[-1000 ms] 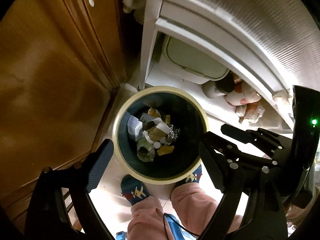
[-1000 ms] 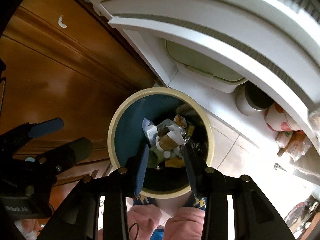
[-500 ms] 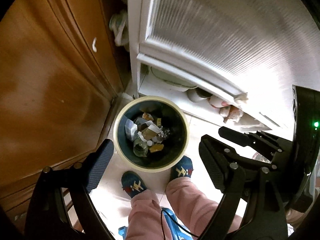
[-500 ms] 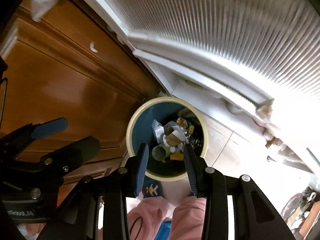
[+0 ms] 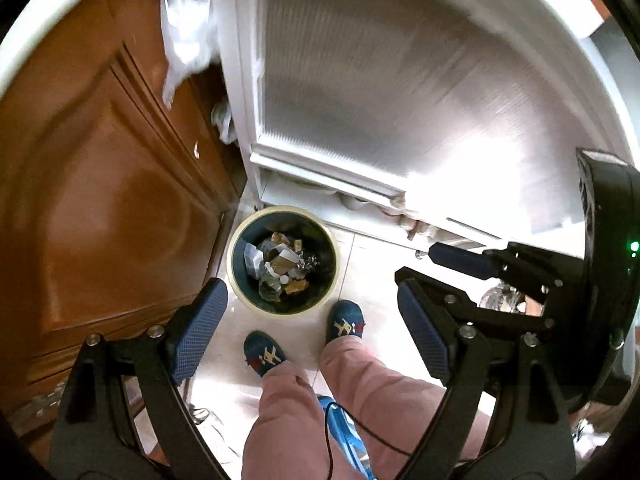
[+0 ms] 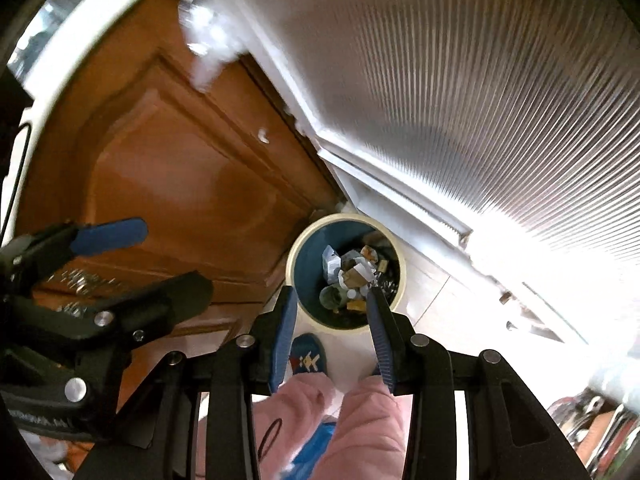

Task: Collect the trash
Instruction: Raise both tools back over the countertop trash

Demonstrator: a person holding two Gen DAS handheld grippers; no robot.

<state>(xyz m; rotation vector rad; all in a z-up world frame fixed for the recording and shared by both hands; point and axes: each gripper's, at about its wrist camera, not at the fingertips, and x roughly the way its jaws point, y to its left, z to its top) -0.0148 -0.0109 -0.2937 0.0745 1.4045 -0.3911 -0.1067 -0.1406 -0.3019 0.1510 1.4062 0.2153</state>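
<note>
- We see the trash (image 5: 280,268) as a heap of crumpled paper, wrappers and a clear bottle lying inside the round bin (image 5: 236,276), which has a cream rim and a dark inner wall and stands on the pale tiled floor (image 5: 372,264).
- The bin sits in a corner: the brown wooden cabinet (image 5: 100,208) is just beside it on one side, and the white door (image 5: 380,92) with ribbed frosted glass is just behind it.
- Two feet in blue patterned slippers (image 5: 265,354) stand on the floor right next to the bin (pink trouser legs (image 5: 288,420) rise from them toward the camera).
- Our left gripper (image 5: 316,336) hangs high above the bin, pointing steeply down, its jaws spread wide with nothing between the blue pads.
- Our right gripper (image 6: 332,336) also hangs above the bin, jaws partly apart and empty (we see the bin and a slipper through the gap).
- A white plastic bag (image 5: 188,28) hangs blurred against the cabinet, well above the bin.
</note>
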